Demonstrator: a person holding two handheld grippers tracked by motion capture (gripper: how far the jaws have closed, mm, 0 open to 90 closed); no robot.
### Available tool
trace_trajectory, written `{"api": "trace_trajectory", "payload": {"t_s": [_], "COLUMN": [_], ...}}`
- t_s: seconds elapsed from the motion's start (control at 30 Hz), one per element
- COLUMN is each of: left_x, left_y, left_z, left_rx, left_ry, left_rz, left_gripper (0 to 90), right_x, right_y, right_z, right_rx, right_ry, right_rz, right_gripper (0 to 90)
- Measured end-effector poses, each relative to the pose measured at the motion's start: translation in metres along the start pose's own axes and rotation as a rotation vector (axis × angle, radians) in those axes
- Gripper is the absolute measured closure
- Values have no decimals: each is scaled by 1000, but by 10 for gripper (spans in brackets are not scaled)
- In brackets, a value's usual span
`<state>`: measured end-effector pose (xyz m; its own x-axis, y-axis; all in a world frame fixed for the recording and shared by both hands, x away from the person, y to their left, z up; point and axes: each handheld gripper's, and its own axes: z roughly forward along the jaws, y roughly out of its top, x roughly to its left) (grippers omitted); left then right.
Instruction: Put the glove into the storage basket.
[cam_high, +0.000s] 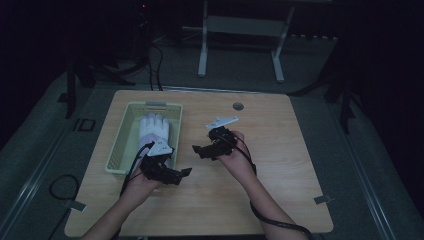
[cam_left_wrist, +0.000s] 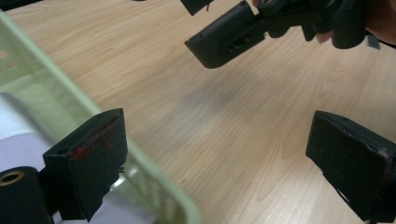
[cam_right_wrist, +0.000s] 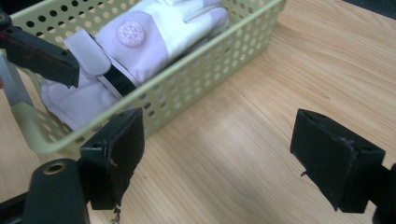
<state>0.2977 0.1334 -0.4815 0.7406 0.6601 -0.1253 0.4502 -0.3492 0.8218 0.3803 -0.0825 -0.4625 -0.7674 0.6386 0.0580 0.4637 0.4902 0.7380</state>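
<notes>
Glove (cam_high: 154, 131) sits in the green basket (cam_high: 120, 145) at about 10 o'clock on the worktop (cam_high: 280, 165); left gripper (cam_left_wrist: 224, 163) and right gripper (cam_right_wrist: 219, 154) both gape wide, holding nothing.

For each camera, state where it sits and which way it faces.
High view: above the person's side, looking forward and down at the table; both forearms show.
Left gripper view: rides the left gripper, facing the right gripper.
Right gripper view: rides the right gripper, facing the basket and glove.
All share the basket.

Overhead camera; two close, table-level gripper views
</notes>
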Motion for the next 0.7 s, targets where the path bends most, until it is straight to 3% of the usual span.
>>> {"api": "trace_trajectory", "payload": {"t_s": [0.3,0.7], "left_x": [-19,-36], "left_y": [-3,-16], "left_z": [19,42], "left_rx": [11,16], "left_ry": [-37,-101], "left_rz": [34,40], "left_gripper": [57,57], "right_x": [-15,-31], "right_y": [-25,-66], "right_z": [-6,-13], "right_rx": [21,17], "right_ry": [-8,-3], "right_rz": [23,54], "right_gripper": [169,162]}}
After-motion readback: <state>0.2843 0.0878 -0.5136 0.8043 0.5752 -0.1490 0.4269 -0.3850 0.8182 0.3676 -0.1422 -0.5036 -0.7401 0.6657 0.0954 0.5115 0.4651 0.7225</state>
